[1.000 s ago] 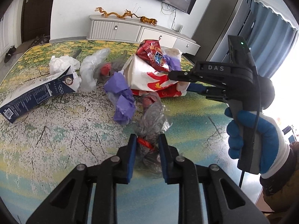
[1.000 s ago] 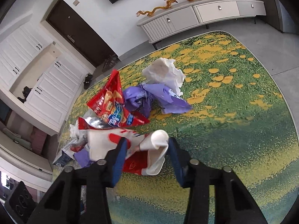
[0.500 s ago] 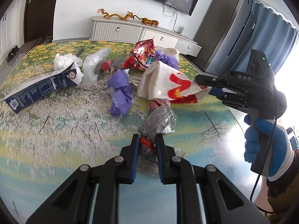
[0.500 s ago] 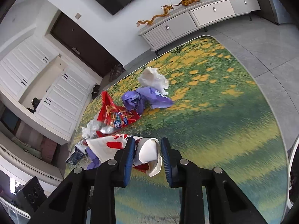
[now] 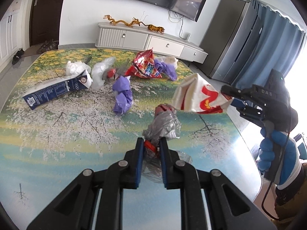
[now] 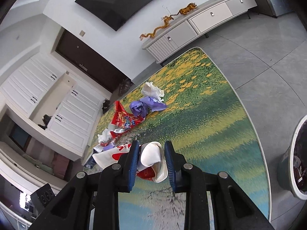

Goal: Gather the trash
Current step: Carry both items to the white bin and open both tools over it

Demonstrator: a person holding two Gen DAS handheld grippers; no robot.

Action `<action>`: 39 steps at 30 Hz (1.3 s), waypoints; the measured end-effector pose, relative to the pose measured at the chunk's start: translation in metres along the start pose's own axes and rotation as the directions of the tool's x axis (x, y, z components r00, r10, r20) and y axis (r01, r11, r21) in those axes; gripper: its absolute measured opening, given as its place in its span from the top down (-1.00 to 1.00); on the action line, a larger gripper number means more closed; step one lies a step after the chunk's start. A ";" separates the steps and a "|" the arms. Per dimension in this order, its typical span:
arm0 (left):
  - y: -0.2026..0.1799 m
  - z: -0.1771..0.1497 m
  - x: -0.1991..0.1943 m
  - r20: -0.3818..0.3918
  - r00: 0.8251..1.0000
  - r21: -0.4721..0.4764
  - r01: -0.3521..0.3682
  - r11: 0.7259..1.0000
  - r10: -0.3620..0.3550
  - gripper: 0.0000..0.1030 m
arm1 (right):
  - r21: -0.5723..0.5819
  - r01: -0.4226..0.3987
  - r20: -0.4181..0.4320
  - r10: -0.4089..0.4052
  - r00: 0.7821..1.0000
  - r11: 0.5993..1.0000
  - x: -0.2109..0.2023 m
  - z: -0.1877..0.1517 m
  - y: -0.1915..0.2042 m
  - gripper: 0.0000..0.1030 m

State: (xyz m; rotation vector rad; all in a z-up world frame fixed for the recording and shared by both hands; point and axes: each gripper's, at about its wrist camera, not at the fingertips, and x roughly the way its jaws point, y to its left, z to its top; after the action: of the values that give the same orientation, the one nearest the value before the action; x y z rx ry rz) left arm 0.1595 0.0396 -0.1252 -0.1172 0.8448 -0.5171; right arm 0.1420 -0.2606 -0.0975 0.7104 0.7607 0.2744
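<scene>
Grip left: we had the left hand-held gripper (image 5: 150,154) clamped on a crumpled grey wrapper (image 5: 163,125) above the table (image 5: 57,134).
Grip right: right hand-held gripper (image 6: 151,162) had just been closing, pinched on the white-red bag (image 6: 150,157).
Risk: we judged the loosely pinched bag could slip short of the bin (image 6: 296,159).

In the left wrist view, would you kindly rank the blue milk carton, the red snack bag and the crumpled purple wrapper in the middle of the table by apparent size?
Largest to smallest, as they look:
1. blue milk carton, clearly the longest.
2. red snack bag.
3. purple wrapper.
The last two look close, and the snack bag lies farther from the camera, so their order is unsure.
</scene>
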 end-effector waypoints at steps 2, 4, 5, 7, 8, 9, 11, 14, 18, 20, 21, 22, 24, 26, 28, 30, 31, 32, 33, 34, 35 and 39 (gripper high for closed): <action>-0.002 0.000 -0.007 0.009 1.000 -0.002 -0.004 1.000 0.004 0.71 | 0.005 -0.009 0.006 0.009 1.000 1.000 -0.005 -0.001 0.000 0.50; -0.002 0.001 -0.014 0.020 1.000 0.001 -0.013 1.000 0.013 0.71 | 0.011 -0.022 0.015 0.022 1.000 1.000 -0.012 -0.002 0.000 0.51; -0.003 0.002 -0.016 0.025 1.000 0.001 -0.016 1.000 0.016 0.71 | 0.013 -0.026 0.018 0.026 0.999 1.000 -0.014 -0.002 0.000 0.51; -0.004 0.005 -0.023 0.037 0.999 -0.001 -0.023 1.000 0.023 0.71 | 0.020 -0.038 0.035 0.037 0.999 0.999 -0.022 -0.002 -0.001 0.51; -0.005 0.008 -0.026 0.044 0.999 -0.002 -0.024 1.000 0.025 0.71 | 0.022 -0.041 0.041 0.040 0.998 0.999 -0.025 -0.003 -0.002 0.51; -0.006 0.011 -0.027 0.049 0.998 -0.002 -0.025 1.000 0.025 0.71 | 0.028 -0.046 0.052 0.045 0.998 0.999 -0.030 -0.002 -0.003 0.51; -0.011 0.017 -0.031 0.059 0.998 0.003 -0.024 1.000 0.024 0.71 | 0.036 -0.050 0.073 0.047 0.996 0.998 -0.040 -0.001 -0.006 0.51; -0.025 0.025 -0.030 0.063 0.998 0.024 -0.012 1.000 0.011 0.71 | 0.058 -0.060 0.115 0.053 0.992 0.997 -0.060 0.002 -0.015 0.51; -0.052 0.037 -0.021 0.057 0.998 0.067 0.024 0.997 -0.028 0.71 | 0.085 -0.062 0.164 0.047 0.985 0.994 -0.084 0.004 -0.031 0.52; -0.074 0.043 -0.012 0.046 0.997 0.103 0.049 0.993 -0.054 0.71 | 0.102 -0.057 0.192 0.036 0.981 0.993 -0.099 0.005 -0.041 0.52; -0.083 0.046 -0.008 0.041 0.997 0.118 0.060 0.991 -0.065 0.71 | 0.112 -0.052 0.206 0.028 0.978 0.992 -0.107 0.005 -0.049 0.52; -0.095 0.049 -0.003 0.034 0.996 0.136 0.075 0.988 -0.081 0.71 | 0.118 -0.048 0.217 0.021 0.976 0.992 -0.113 0.005 -0.054 0.52; -0.119 0.054 0.008 0.017 0.993 0.171 0.108 0.979 -0.113 0.71 | 0.142 -0.026 0.258 -0.012 0.966 0.990 -0.136 0.006 -0.073 0.52; -0.146 0.058 0.021 -0.004 0.990 0.210 0.141 0.968 -0.143 0.71 | 0.166 0.002 0.294 -0.051 0.955 0.986 -0.157 0.007 -0.091 0.52; -0.172 0.061 0.035 -0.032 0.984 0.244 0.176 0.954 -0.173 0.71 | 0.184 0.036 0.320 -0.094 0.943 0.982 -0.175 0.004 -0.107 0.52; -0.198 0.064 0.051 -0.062 0.978 0.269 0.207 0.941 -0.197 0.71 | 0.209 0.085 0.348 -0.156 0.924 0.974 -0.197 0.002 -0.127 0.52; -0.211 0.064 0.060 -0.080 0.975 0.279 0.222 0.934 -0.208 0.71 | 0.222 0.118 0.358 -0.193 0.913 0.968 -0.206 0.001 -0.137 0.52; -0.224 0.064 0.070 -0.102 0.971 0.287 0.238 0.928 -0.217 0.71 | 0.233 0.149 0.364 -0.229 0.903 0.961 -0.213 0.000 -0.145 0.52; -0.233 0.064 0.078 -0.119 0.968 0.292 0.248 0.924 -0.223 0.71 | 0.242 0.174 0.368 -0.256 0.894 0.955 -0.218 0.000 -0.152 0.52; -0.247 0.063 0.090 -0.145 0.963 0.300 0.261 0.918 -0.226 0.71 | 0.250 0.196 0.370 -0.281 0.886 0.948 -0.223 0.000 -0.159 0.52; -0.255 0.062 0.099 -0.160 0.960 0.305 0.268 0.914 -0.228 0.71 | 0.261 0.222 0.370 -0.310 0.876 0.939 -0.227 -0.001 -0.167 0.52; -0.299 0.058 0.145 -0.242 0.942 0.317 0.305 0.898 -0.234 0.71 | 0.285 0.346 0.351 -0.433 0.830 0.894 -0.231 -0.001 -0.194 0.52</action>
State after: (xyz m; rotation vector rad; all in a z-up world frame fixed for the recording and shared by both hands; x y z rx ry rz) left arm 0.1649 -0.2962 -0.0962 0.1510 0.9220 -0.9488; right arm -0.0257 -0.5119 -0.1059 0.7599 0.5194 -0.3329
